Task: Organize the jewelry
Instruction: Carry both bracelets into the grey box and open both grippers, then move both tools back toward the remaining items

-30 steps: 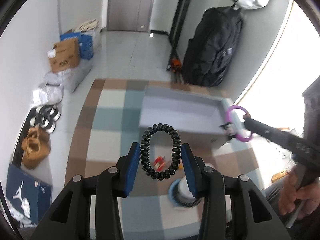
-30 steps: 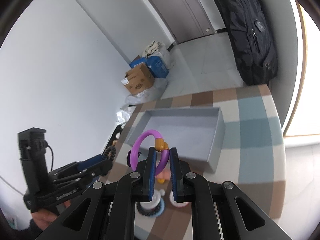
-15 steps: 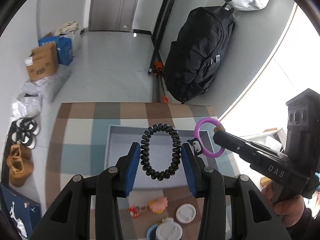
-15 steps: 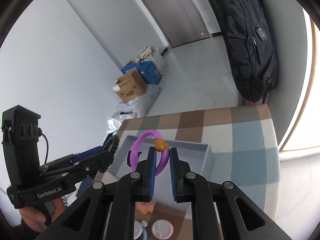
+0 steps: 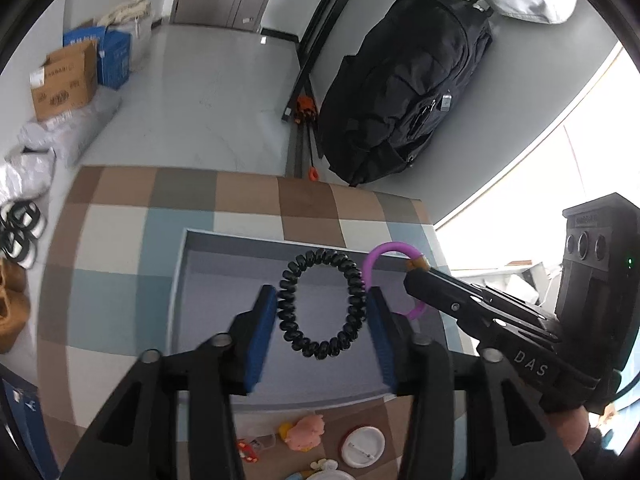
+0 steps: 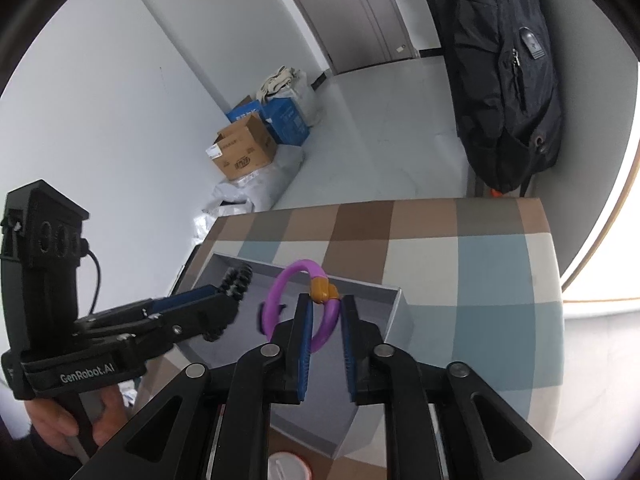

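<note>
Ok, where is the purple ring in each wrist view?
Left wrist view: purple ring right of centre, at the right claw's tip, partly behind the black coil band.
Right wrist view: centre, ring between that claw's blue pads.
Shared landmark: grey tray below both.

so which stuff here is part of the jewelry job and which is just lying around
Part of the job:
- black coil band, between the left gripper pads, jaws just opening
- purple ring, in the right gripper, jaws just opening
- grey tray below both
- pink charm and white badge on the cloth

Lying about:
- black backpack
- cardboard box
- blue box
</note>
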`<state>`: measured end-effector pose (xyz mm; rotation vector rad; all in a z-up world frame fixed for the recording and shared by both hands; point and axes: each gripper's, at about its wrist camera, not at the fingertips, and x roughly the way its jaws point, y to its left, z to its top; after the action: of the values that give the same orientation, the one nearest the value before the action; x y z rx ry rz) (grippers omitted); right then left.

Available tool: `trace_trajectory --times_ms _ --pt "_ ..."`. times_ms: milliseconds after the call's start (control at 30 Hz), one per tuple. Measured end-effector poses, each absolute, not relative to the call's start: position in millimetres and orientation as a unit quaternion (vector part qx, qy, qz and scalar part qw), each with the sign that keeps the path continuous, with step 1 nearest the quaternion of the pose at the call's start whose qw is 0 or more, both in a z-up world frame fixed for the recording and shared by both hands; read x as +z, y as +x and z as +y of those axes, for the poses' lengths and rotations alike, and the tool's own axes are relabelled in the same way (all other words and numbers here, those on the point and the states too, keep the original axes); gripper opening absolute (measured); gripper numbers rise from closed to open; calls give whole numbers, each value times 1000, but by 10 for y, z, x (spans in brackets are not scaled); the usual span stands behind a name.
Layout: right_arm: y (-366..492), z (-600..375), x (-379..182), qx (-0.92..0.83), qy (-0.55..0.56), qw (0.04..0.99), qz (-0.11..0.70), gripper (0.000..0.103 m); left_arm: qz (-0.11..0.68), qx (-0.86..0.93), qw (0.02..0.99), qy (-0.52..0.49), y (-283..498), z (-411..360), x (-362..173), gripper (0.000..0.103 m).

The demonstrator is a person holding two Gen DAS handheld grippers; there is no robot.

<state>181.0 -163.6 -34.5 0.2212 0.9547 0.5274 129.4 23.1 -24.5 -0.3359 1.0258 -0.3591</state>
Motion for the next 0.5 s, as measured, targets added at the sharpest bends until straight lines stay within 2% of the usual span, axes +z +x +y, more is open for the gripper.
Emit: trace_trajectory --times_ms 67,100,133,167,200,267,367,500 --pt "1809 -1636 -309 254 102 852 447 27 488 -185 833 -183 1317 249 -274 53" --pt "1785 -1648 -258 251 95 859 436 42 483 -192 833 -191 1321 256 -272 62" --pt "1766 -1668 -214 246 89 866 425 52 476 -190 836 -196 1294 275 -252 70" --pt "1746 -1683 -178 244 87 871 416 69 472 -185 840 -194 1280 279 -229 73" --pt "1698 -1731 -108 242 87 880 398 72 468 -185 842 -192 1264 283 -205 76" --pt "1655 -1784 -32 244 90 886 384 74 465 -183 846 -186 1226 292 -157 76" --pt "1566 -1847 36 236 90 894 370 85 458 -172 855 -172 1159 307 -100 76" --pt "1463 -1844 95 236 83 898 362 90 452 -153 867 -145 1057 300 -35 76"
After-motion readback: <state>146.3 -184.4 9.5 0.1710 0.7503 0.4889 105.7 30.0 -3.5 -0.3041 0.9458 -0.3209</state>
